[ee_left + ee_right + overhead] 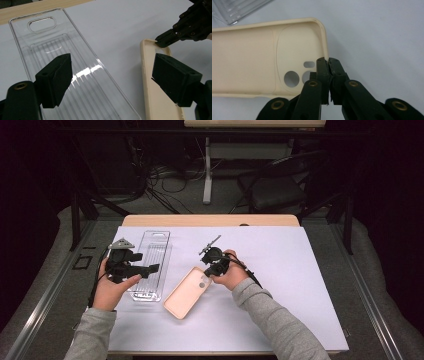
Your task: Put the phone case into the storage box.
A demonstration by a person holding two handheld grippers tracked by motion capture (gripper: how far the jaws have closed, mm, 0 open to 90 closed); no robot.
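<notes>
A cream phone case [186, 293] lies hollow side up on the white table cover, its camera holes [292, 78] near the far end. My right gripper [207, 272] is shut, pinching the rim of that end, as the right gripper view [328, 61] shows close up. In the left gripper view its black tip [163, 41] rests on the case's corner [150, 45]. A clear ribbed plastic tray [152, 265] lies to the left of the case. My left gripper [151, 268] hovers over it with its jaws wide apart [112, 75] and nothing between them.
The white cover [280, 270] spreads over most of the wooden table [210, 220]. Beyond the table's far edge stand a dark chair [277, 190], table legs and loose cables on the floor.
</notes>
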